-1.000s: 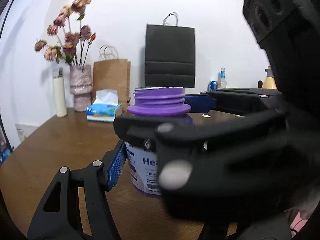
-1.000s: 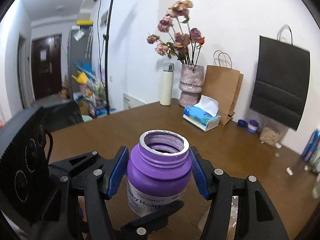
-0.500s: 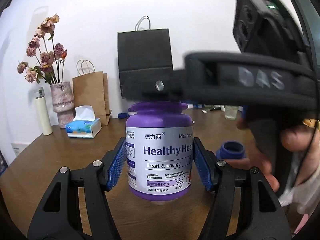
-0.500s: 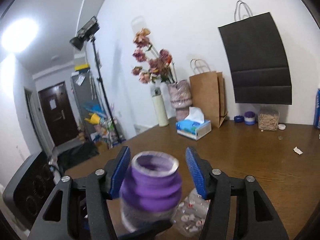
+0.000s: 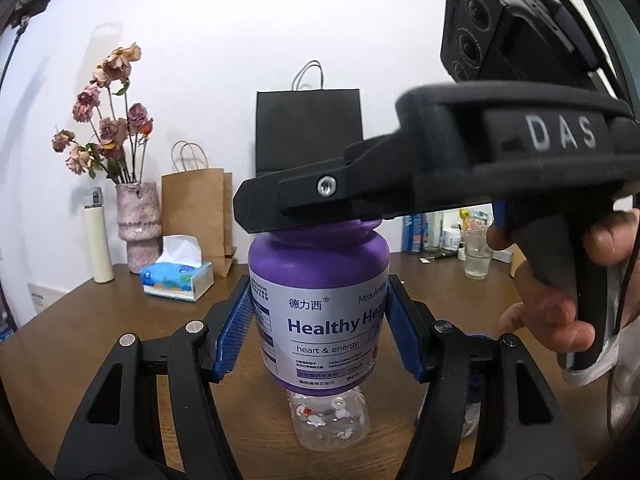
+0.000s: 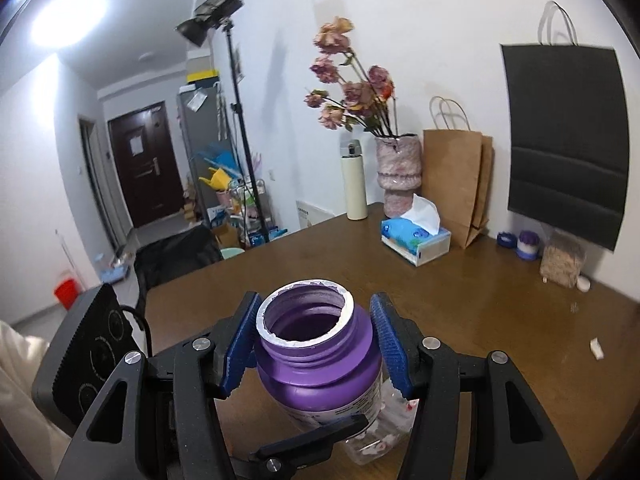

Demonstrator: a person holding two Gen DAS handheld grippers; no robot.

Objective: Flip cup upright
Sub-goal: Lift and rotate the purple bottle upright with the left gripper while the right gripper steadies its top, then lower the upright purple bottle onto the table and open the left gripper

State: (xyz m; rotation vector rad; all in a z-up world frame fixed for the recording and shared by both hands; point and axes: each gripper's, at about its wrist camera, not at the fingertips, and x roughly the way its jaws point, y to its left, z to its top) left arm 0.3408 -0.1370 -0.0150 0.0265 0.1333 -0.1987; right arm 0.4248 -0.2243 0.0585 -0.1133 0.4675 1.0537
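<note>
My left hand-held gripper [image 5: 320, 332] clamps the purple bottle [image 5: 320, 320] mid-frame, mouth up — flip looks done; my right hand-held gripper [image 6: 312, 344] straddles its neck, grip uncertain.

left wrist cam sits low, pretty much at tabletop level, looking straight along its own blue fingers [image 5: 234, 332] at the purple bottle [image 5: 320, 320], which is right up close and fills the middle. the right gripper [image 5: 460, 168] cuts across the top of that shot. right wrist cam is higher, tilted down into the bottle's open mouth [image 6: 306, 322], with the left unit's black body [image 6: 88, 356] low on its left. both face the same white wall, so both catch the vase of dried flowers [image 5: 138, 224], tissue box [image 5: 178, 280], brown paper bag [image 5: 198, 208], black bag [image 5: 310, 132] and wooden table [image 5: 80, 332]
</note>
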